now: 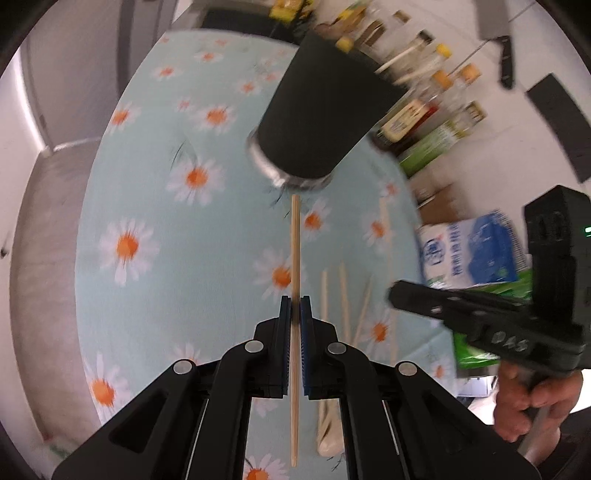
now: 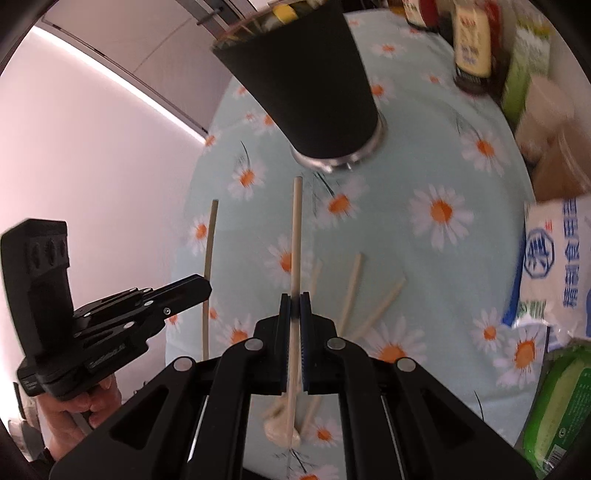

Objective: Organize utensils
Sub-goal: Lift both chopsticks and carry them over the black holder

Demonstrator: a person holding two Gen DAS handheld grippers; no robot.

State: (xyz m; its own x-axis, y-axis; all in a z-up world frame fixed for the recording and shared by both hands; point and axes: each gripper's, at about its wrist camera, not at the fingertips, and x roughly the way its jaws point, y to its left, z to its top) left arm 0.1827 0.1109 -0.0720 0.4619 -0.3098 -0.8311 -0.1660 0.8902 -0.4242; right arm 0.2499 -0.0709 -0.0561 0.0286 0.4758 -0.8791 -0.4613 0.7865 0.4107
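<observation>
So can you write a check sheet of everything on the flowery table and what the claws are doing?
Surface: daisy-print tablecloth.
Job's things: black utensil holder upright; loose chopsticks and a pale spoon lying on the cloth.
Clutter: salt bag, sauce bottles, green packet along the table's edge.
Grippers: left claw shut on a chopstick; right claw shut on another chopstick.
Cables: nothing seen.
Surroundings: cleaver on the wall.
</observation>
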